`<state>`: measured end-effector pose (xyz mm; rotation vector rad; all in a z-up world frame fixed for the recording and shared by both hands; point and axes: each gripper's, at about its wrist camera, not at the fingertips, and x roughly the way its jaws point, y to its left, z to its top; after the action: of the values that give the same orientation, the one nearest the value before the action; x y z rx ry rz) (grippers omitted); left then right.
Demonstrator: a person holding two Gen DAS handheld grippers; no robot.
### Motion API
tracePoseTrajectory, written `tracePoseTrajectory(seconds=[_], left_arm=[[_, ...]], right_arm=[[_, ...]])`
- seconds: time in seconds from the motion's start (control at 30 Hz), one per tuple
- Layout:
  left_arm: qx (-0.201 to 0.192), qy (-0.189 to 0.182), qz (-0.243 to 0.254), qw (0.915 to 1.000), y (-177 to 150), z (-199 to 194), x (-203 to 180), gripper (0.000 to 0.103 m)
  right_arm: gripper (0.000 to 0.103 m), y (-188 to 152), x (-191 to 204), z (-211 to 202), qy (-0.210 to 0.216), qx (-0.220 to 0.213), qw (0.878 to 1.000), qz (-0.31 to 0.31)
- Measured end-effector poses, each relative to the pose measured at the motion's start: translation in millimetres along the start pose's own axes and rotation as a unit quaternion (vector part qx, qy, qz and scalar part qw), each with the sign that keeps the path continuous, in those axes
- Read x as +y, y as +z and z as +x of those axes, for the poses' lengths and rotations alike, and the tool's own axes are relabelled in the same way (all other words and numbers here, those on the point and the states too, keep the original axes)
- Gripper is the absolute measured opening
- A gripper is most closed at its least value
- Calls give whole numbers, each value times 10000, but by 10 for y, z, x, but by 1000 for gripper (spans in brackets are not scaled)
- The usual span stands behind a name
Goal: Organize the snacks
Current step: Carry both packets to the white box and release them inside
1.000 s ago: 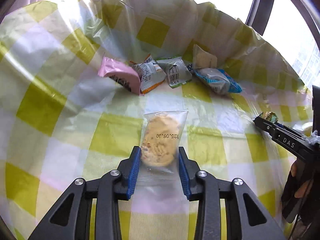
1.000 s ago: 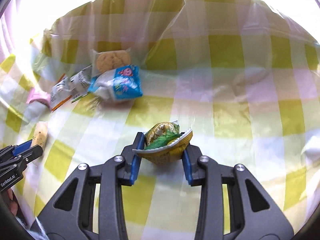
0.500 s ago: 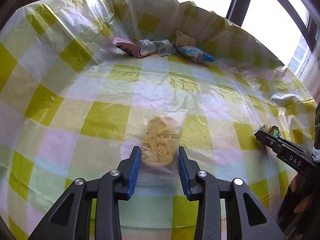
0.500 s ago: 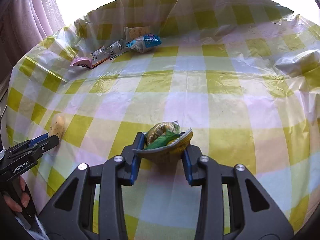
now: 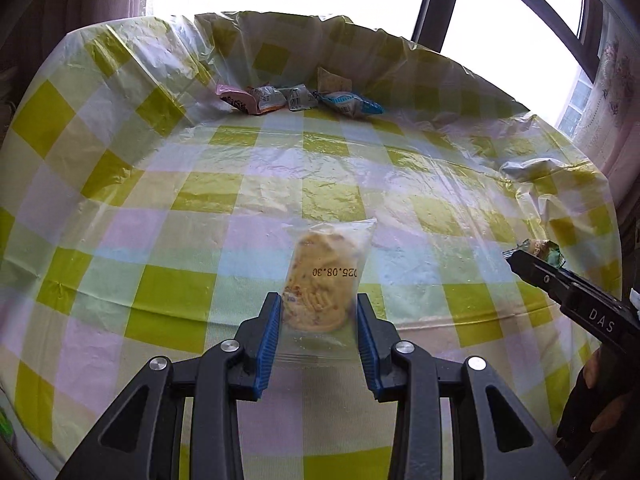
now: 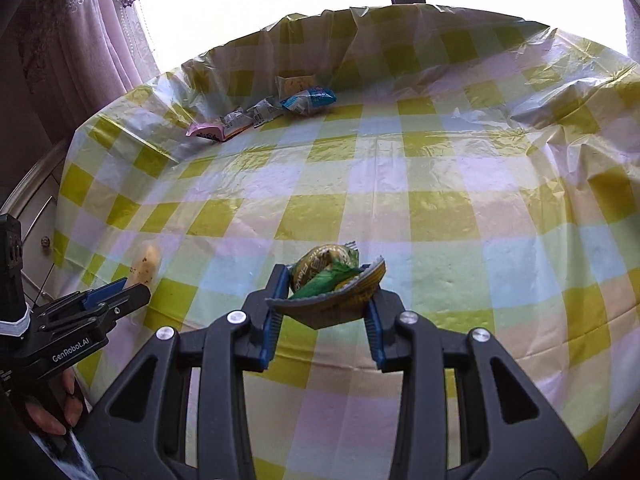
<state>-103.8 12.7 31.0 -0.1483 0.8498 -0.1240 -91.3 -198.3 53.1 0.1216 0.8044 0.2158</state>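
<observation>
Our left gripper [image 5: 318, 320] clamps a clear cookie bag [image 5: 324, 276] stamped "025.08.30"; our right gripper [image 6: 325, 304] grips a green-gold packet [image 6: 332, 280]; five snacks [image 5: 298, 98] lie far across the checked cloth [image 5: 160, 208]

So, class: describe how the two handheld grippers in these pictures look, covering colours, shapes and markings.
Both are black plastic, with angular arms that have triangular cut-outs, silver round screws and blue ribbed pads. The left gripper carries white "GenRobot.AI" lettering on its side; the right gripper carries "DAS". No sleeve shows clearly.
</observation>
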Motion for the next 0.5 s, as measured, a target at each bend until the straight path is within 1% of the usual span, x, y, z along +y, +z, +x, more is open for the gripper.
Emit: tracePoseTrajectory(seconds=[0.23,0.5], left_arm=[[-99,-112,221,9996,-136,-226,-128,37],[-263,-258,576,9977,-241,-487,-383,37]], right_arm=[[40,-192,29,-366,-6,-170,9999,-13],[40,-262,4,-890,17,-531,9986,-51]])
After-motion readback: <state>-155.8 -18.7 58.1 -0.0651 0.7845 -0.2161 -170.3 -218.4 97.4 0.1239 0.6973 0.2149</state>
